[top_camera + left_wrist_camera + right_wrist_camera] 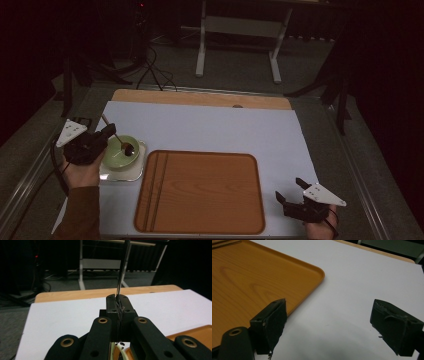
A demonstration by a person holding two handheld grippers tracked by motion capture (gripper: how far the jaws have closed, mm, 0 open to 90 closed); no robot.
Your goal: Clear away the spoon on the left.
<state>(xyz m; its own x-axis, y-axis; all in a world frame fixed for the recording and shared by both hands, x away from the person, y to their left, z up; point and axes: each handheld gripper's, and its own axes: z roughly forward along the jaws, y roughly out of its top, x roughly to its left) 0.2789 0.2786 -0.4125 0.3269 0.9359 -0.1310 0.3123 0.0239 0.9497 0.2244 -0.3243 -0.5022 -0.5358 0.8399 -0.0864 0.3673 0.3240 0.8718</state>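
Wood-grain tray point(200, 192) lies flat near the front middle of the bench point(225, 127), on the pale sheet that covers it; it serves as the landmark for everything else.

Just left of the tray's far-left corner sits a pale square plate point(134, 172), and on that plate a light green bowl point(116, 155). A thin-handled spoon point(116, 136) leans into the bowl with its dark head low inside and its handle rising up and away to the left. What the dark head carries is too small to tell.

Left of the tray, the left hand-held gripper point(106, 134) hangs over the bowl's left side, a hand point(82, 172) behind it. Its jaws are pressed together on the spoon handle; in the left gripper view the left hand-held gripper point(117, 305) pinches the shiny handle point(123, 267), which stands up between the two black pads and runs off the top of the frame.

Right of the tray's near-right corner, the right hand-held gripper point(291, 190) rests low by the bench's front edge, apart from the tray. In the right gripper view its jaws stand wide apart with nothing between them, the tray's rounded corner point(318, 273) lying beyond the left jaw and bare pale sheet point(362, 282) ahead.
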